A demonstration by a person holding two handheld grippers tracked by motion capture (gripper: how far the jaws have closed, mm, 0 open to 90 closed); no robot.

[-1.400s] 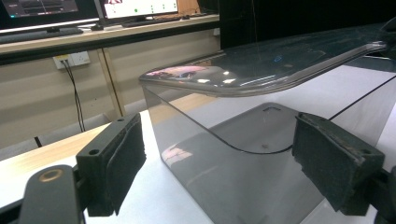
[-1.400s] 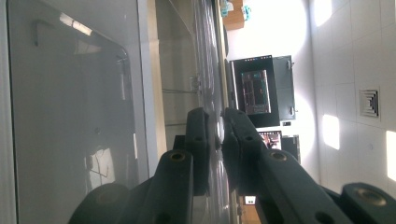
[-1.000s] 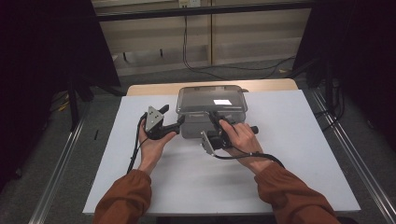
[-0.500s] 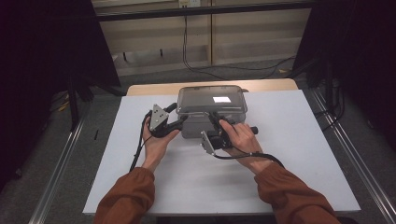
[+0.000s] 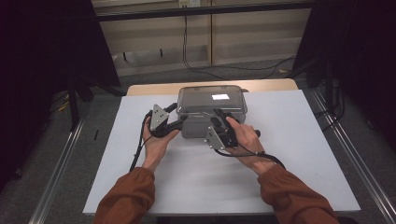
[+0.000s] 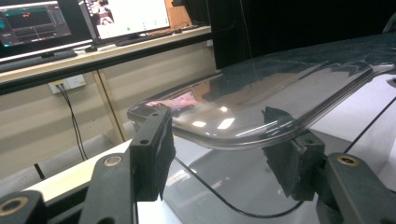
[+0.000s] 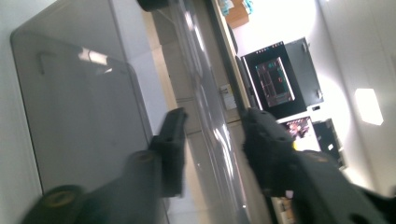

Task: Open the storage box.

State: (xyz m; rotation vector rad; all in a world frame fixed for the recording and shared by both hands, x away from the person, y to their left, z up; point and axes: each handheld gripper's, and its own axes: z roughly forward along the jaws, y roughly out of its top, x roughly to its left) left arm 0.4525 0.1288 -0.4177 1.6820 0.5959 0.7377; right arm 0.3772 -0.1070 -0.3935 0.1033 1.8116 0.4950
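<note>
Here we see a clear-lidded box between two grippers.
Left gripper spans the lid corner, seemingly unclamped; right gripper — just opening — straddles its front edge.

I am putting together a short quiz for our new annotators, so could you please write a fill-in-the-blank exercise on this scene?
1. The grey box carries a clear ____ on top.
2. The box stands on a ____ sheet that covers the table.
3. The left gripper is at the box's ____ end in the high view.
4. The person's sleeves are ____ in colour.

Missing words: lid; white; left; orange
</note>
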